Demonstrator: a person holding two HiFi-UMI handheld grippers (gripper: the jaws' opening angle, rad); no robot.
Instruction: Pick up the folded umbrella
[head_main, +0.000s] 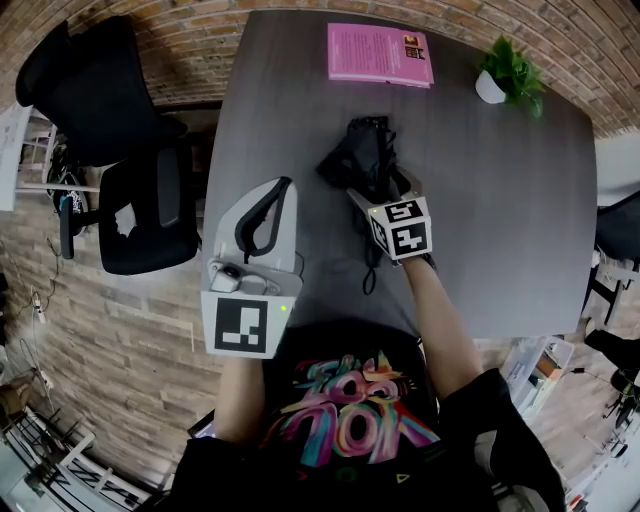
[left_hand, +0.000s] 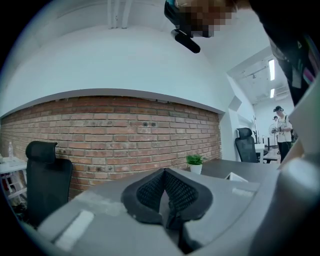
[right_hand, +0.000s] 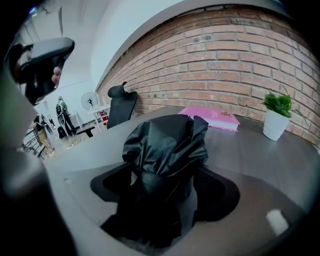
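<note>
The folded black umbrella (head_main: 358, 160) lies in the middle of the dark grey table (head_main: 500, 220), its wrist strap (head_main: 368, 275) trailing toward the near edge. My right gripper (head_main: 378, 185) tilts down over the umbrella's near end. In the right gripper view the umbrella (right_hand: 165, 145) fills the gap between the wide-spread jaws of the right gripper (right_hand: 165, 186); the black pads (right_hand: 222, 192) stand apart on either side of it. My left gripper (head_main: 282, 186) hovers left of the umbrella, apart from it, shut on nothing. Seen from the left gripper (left_hand: 164, 192) itself, its pads meet.
A pink book (head_main: 380, 53) lies at the table's far edge, and a small potted plant (head_main: 505, 72) stands at the far right. A black office chair (head_main: 130, 190) is beside the table's left edge. A brick wall (left_hand: 125, 130) runs behind.
</note>
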